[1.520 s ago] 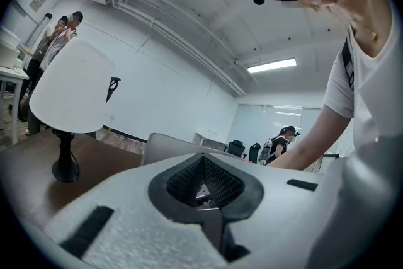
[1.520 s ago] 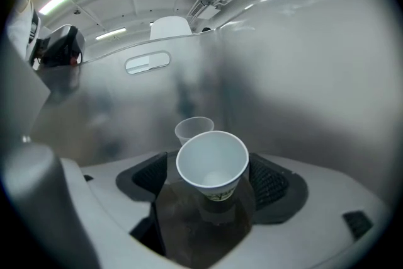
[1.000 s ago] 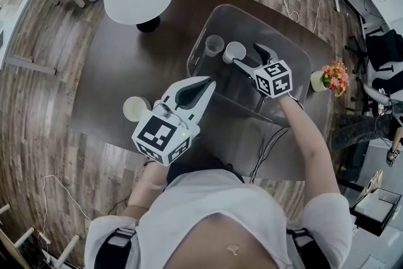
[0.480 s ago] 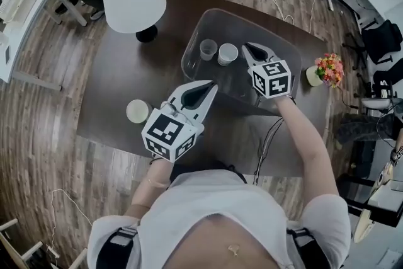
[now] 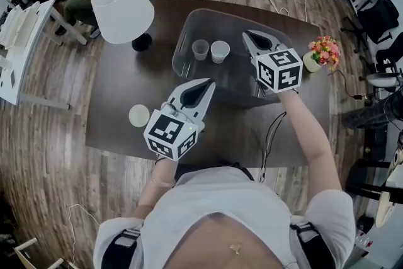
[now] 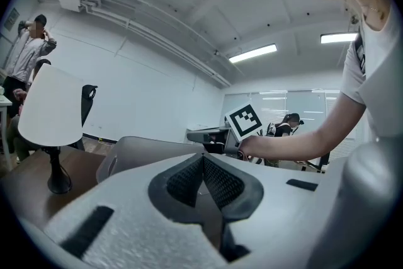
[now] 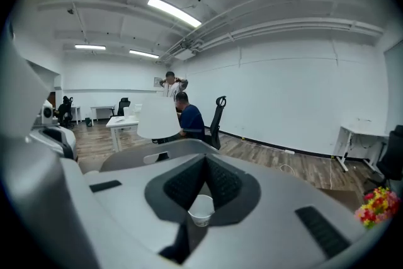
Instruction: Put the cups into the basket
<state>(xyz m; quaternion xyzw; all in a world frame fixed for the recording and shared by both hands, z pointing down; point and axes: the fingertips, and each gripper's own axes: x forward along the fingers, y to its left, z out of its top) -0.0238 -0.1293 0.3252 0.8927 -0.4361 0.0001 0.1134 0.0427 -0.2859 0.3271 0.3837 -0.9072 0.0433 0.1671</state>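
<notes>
Your right claw (image 5: 247, 35) lifted out of basket (image 5: 182, 47), jaws just snapped closed on nothing. White cup (image 5: 220, 51) dropped off beside clear cup (image 5: 200, 49). Left claw (image 5: 209, 82) clenched, empty too. Last cup (image 5: 139, 115) on surface (image 5: 116, 82), 9 o'clock of left claw, probably next.

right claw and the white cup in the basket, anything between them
Nothing: the head view shows only bare basket floor between the right claw and the white cup; the clear cup stands beyond it.
</notes>
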